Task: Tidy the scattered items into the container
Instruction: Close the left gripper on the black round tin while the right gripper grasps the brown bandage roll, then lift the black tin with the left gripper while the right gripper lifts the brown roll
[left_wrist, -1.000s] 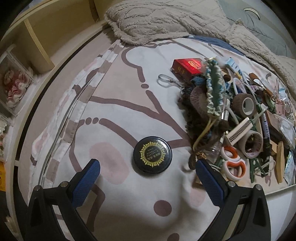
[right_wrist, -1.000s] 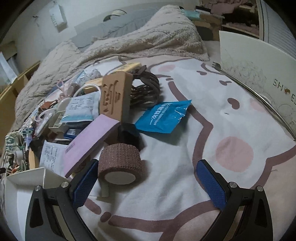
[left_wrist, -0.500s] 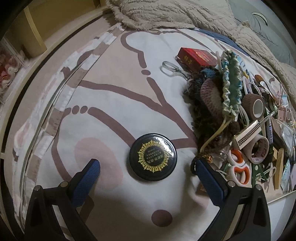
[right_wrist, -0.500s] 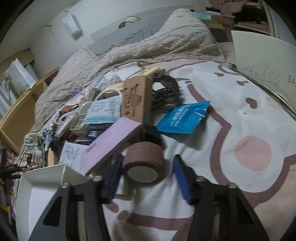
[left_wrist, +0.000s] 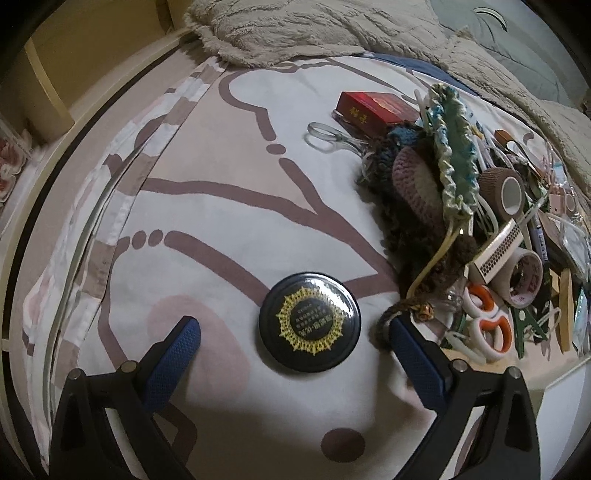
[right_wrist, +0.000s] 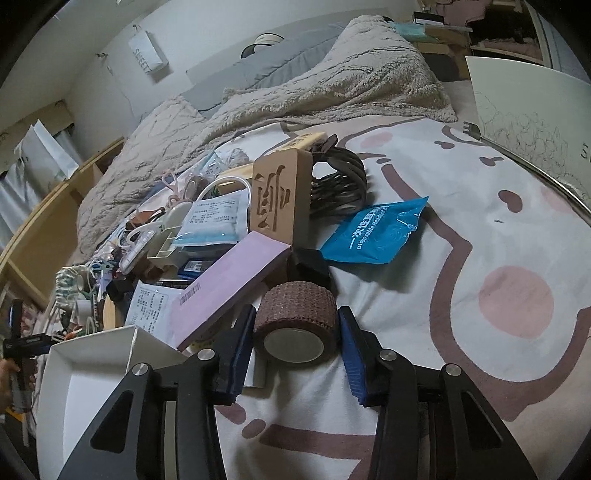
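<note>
Blue-padded fingers of the left gripper (left_wrist: 291, 345) stand wide apart on either side of a round black tin (left_wrist: 309, 322) with a gold sunburst label; the jaws have just been closing slightly, yet neither pad touches the tin, which lies flat on the patterned sheet (left_wrist: 207, 192). To the tin's right lies the heap of scattered items: a crocheted pouch (left_wrist: 424, 177), a red box (left_wrist: 373, 107), clear-handled scissors (left_wrist: 328, 134), orange-handled scissors (left_wrist: 487, 325), a brown tape roll (left_wrist: 504, 190) and a pale tape roll (left_wrist: 524, 277). A dark cord (left_wrist: 391, 317) from the heap lies at the tip of the right-hand finger. In the right wrist view, the right gripper (right_wrist: 295, 332) has just been closing around a brown bandage roll (right_wrist: 295, 321) that lies on its side on the sheet; both pads sit against the roll's flanks, and the roll rests on the bed. Just left of the roll lean a lilac box (right_wrist: 229, 288) and printed paper slips (right_wrist: 151, 306); behind stand a carved wooden block (right_wrist: 280, 195), a coil of dark cable (right_wrist: 340, 181) and a blue packet (right_wrist: 376, 232). The white container (right_wrist: 85, 373) sits at the lower left, near the left-hand finger, its visible interior bare. A beige blanket (right_wrist: 295, 99) covers the far bed.
</note>
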